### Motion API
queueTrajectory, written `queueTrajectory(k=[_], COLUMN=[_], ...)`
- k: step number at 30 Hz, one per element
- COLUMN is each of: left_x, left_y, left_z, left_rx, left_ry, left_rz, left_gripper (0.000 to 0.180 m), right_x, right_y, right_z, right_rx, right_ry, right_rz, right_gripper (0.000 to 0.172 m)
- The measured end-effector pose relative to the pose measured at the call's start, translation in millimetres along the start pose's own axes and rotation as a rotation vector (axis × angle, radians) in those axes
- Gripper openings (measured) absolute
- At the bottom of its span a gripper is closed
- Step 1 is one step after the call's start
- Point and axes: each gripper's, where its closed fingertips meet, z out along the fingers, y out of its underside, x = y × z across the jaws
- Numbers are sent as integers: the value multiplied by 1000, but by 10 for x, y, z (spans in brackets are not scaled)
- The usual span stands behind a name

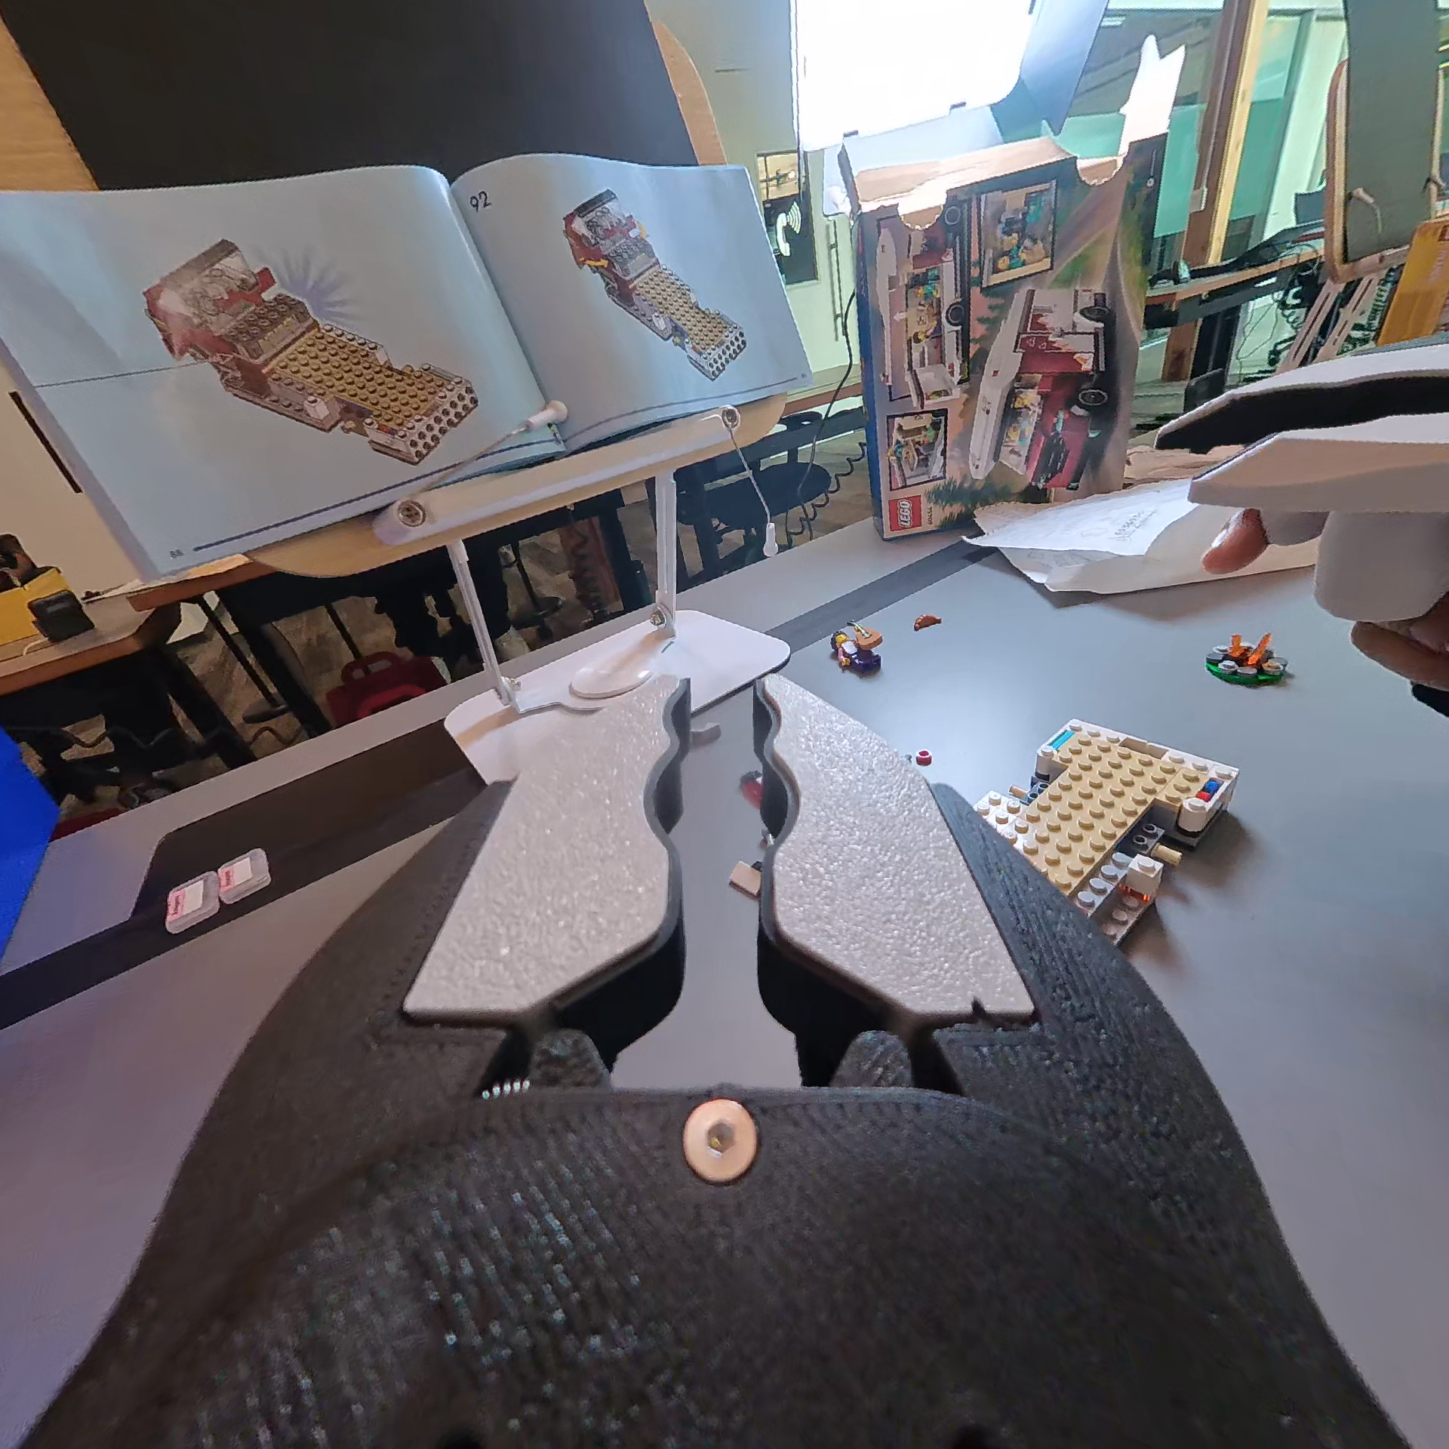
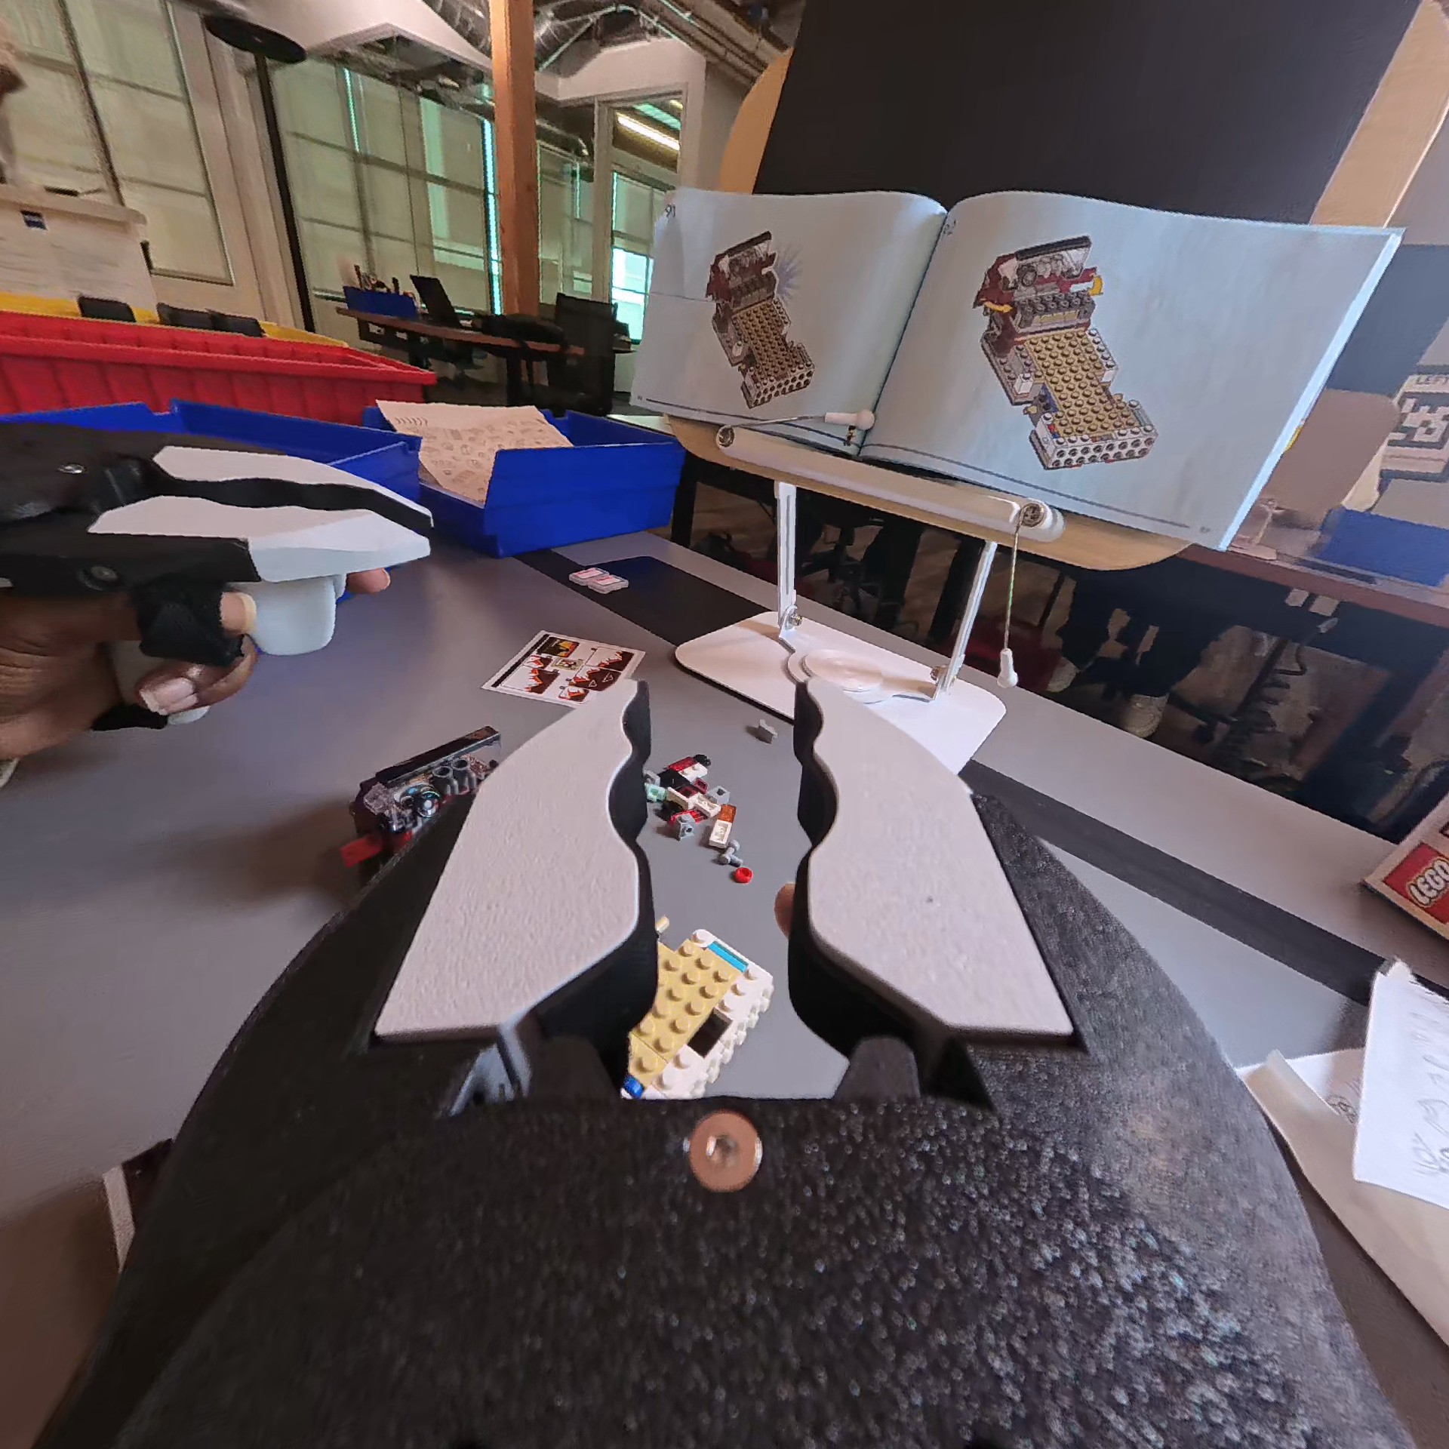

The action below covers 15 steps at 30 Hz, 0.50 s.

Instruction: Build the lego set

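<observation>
My left gripper [image 1: 721, 698] hovers above the grey table [image 1: 1019, 690] with its jaws a little apart and nothing between them; it also shows in the right wrist view [image 2: 415, 525], held by a hand. A tan brick build [image 1: 1098, 815] lies to its right. My right gripper [image 2: 723, 698] is open and empty above a pile of small loose bricks [image 2: 694, 808], with the tan build [image 2: 698, 1011] below its jaws. It also shows at the right edge of the left wrist view [image 1: 1176, 466]. A dark brick build [image 2: 423, 792] lies left of the right gripper.
An open instruction book [image 1: 392, 314] rests on a white stand [image 1: 627, 674] at the table's far edge. A toy box [image 1: 996, 337], white paper [image 1: 1113, 533], a minifigure [image 1: 856, 649], a campfire piece [image 1: 1247, 662], a sticker sheet [image 2: 564, 666] and blue bins [image 2: 549, 486] lie around. Some 15 cm of space lies between my two pairs of fingers.
</observation>
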Motion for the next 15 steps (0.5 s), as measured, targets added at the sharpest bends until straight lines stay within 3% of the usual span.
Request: queueTrajectory(k=[15], left_x=[-40], left_y=[11], left_z=[10], left_rx=[2], left_ry=[-13], left_rz=[-5], left_gripper=[16], right_x=[-22], right_y=[-43], right_z=[-16], right_rx=[24], right_ry=[15], right_rz=[-51], right_gripper=[35])
